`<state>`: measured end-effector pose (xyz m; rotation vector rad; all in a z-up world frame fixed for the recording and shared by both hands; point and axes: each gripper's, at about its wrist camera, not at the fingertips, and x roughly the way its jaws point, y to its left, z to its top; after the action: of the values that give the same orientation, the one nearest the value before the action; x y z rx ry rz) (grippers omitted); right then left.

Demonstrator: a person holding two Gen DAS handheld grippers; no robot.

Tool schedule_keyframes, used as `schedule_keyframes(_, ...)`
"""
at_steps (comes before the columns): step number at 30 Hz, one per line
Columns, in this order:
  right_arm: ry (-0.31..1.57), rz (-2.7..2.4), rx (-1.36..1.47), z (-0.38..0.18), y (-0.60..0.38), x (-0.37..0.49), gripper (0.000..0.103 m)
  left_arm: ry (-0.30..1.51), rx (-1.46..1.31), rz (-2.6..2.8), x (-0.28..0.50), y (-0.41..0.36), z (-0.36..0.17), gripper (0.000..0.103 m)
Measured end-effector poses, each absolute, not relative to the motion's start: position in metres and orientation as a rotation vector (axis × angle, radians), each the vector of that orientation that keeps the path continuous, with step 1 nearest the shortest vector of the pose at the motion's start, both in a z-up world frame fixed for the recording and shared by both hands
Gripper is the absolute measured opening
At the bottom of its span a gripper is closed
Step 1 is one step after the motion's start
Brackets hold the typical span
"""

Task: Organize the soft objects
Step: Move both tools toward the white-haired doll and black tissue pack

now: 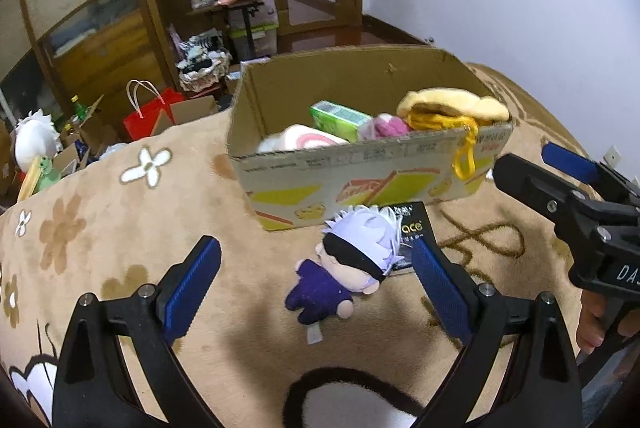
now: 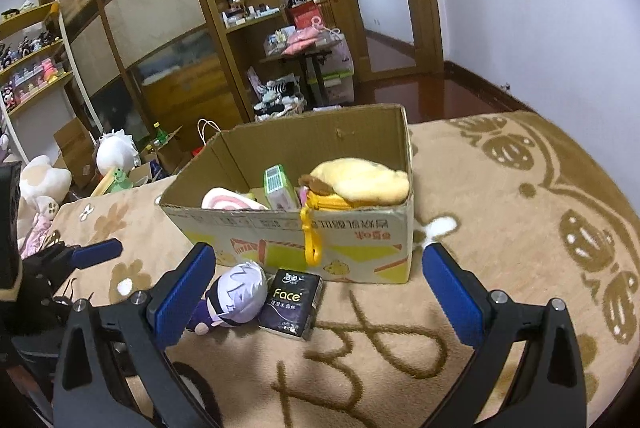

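Left wrist view: my left gripper (image 1: 316, 272) stands spread wide and empty above a tan flower-patterned blanket (image 1: 120, 228), wooden cabinets (image 1: 92, 28) far behind. Its right pad hides part of a black tissue pack (image 2: 292, 302). A small plush doll (image 1: 344, 264) lies between the pads, near the cardboard box (image 1: 360, 180). My right gripper (image 2: 320, 292) is likewise spread, empty.
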<state>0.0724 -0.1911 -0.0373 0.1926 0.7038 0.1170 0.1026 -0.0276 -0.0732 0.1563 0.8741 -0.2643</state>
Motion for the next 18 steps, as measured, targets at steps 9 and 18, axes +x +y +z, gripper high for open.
schedule_keyframes(9, 0.768, 0.129, 0.208, -0.058, -0.187, 0.086, 0.103, 0.926, 0.213, -0.292, 0.111, -0.046, -0.097, 0.095)
schedule_keyframes(18, 0.847, 0.157, 0.207, -0.083, -0.175, 0.101, 0.103, 1.002, 0.203, -0.262, 0.128, -0.045, -0.121, 0.095)
